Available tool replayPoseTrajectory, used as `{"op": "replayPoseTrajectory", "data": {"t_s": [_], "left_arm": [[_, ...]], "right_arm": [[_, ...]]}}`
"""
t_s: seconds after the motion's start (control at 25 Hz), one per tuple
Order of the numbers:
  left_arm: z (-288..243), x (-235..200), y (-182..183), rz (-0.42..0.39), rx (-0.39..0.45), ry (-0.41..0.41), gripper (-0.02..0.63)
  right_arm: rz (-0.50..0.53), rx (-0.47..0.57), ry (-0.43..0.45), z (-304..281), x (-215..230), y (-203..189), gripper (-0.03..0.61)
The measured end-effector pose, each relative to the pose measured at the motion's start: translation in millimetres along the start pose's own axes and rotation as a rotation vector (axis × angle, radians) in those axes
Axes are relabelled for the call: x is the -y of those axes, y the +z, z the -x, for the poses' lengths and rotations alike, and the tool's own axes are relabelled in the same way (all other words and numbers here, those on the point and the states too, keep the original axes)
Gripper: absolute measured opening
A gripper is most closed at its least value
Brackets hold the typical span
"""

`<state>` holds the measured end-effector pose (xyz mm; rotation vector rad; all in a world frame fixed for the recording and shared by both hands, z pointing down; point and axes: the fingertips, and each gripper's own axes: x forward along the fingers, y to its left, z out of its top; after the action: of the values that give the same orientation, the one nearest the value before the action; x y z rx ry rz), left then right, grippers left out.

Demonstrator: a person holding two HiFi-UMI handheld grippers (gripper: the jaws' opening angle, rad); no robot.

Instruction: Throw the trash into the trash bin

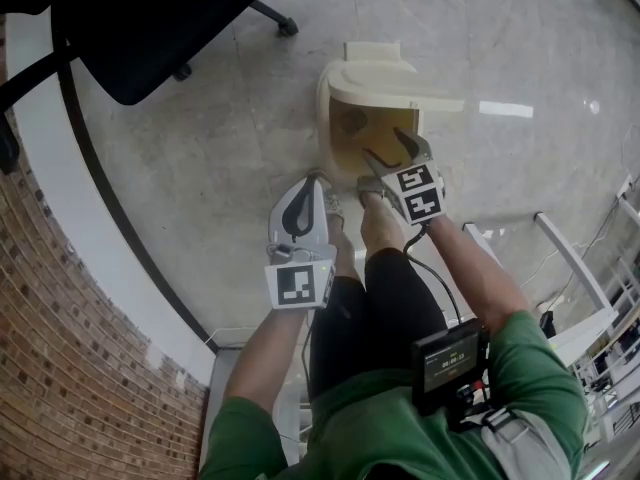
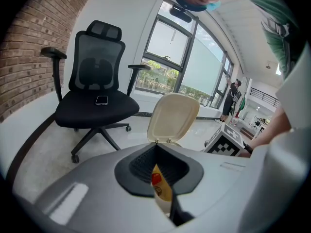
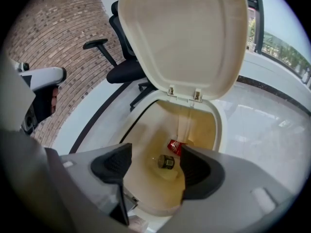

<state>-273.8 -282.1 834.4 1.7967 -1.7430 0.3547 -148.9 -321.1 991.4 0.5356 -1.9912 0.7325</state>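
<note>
The left tongs point(image 2: 156, 152) are pinching a yellow and red wrapper point(image 2: 162, 188) between pads that are pressing together. In the head view they are hanging over the person's feet, at about 7 o'clock from the bin point(image 3: 221, 130) and short of its rim. This piece of trash is not yet over the opening.

Just beyond, at 12 o'clock from the person, the right tongs point(image 3: 154, 166) are hovering right above the open bin. Their pads are standing spread, with nothing between them.

Below them the bin is holding 2 items near its bottom: a red packet point(image 3: 177, 147) and a dark round piece point(image 3: 166, 162). The lid point(image 3: 184, 38) is standing upright at the far side, so the way in is clear.

Judging from this, part of the job is looking done. 1 wrapper is waiting to go in, which means carrying the left tongs toward 1 o'clock over the rim and spreading them.

Farther off, at 10 o'clock, an office chair point(image 2: 95, 98) is standing well apart from the bin.
</note>
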Motion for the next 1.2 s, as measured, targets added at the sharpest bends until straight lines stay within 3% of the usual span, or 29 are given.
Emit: {"op": "replayPoseTrajectory", "data": {"t_s": [0.56, 1.2], "left_arm": [[38.6, 54.4, 117.0, -0.107, 0.113, -0.088, 0.006], [120.7, 97.6, 233.3, -0.188, 0.230, -0.142, 0.006]], "right_arm": [[0.021, 0.185, -0.015, 147.7, -29.6, 81.2, 0.310], [0.066, 0.449, -0.090, 328.7, -84.1, 167.2, 0.115]]}}
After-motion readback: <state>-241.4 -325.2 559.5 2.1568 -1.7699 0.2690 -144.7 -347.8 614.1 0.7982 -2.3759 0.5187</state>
